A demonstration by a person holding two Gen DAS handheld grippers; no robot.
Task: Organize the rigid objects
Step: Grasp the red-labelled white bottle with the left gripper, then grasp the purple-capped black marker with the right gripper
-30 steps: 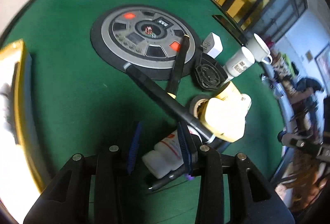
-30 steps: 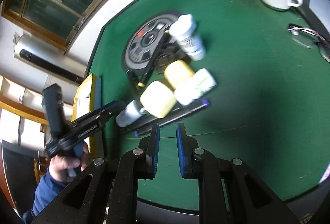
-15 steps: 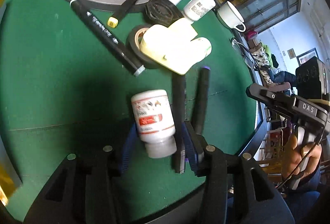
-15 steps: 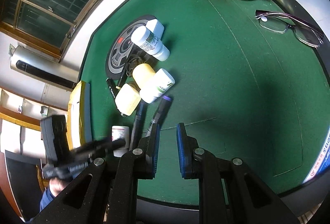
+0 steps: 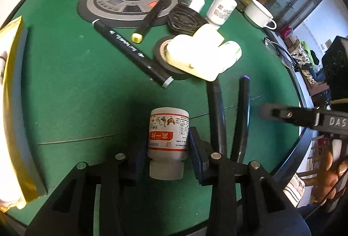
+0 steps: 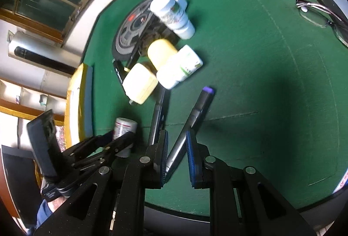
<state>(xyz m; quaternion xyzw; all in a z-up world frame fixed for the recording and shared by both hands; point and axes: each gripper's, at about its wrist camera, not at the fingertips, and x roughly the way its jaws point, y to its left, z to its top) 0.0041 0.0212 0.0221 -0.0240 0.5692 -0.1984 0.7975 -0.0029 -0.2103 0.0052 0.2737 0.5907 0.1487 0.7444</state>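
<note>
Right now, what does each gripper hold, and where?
Left gripper, jaws just closing: white medicine bottle, by its body near the cap. Right gripper: shut, purple-tipped marker between its jaws; grip unclear.

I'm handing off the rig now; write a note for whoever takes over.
Left hand-held gripper: jaws just closing, now shut on the lying red-label bottle.
Right hand-held gripper: shut, purple-capped marker showing in its gap; grip unclear.
Yellow blocks, tape, other bottles and markers lie heaped on the table.
Done: nothing visibly sorted. Left: everything.
</note>
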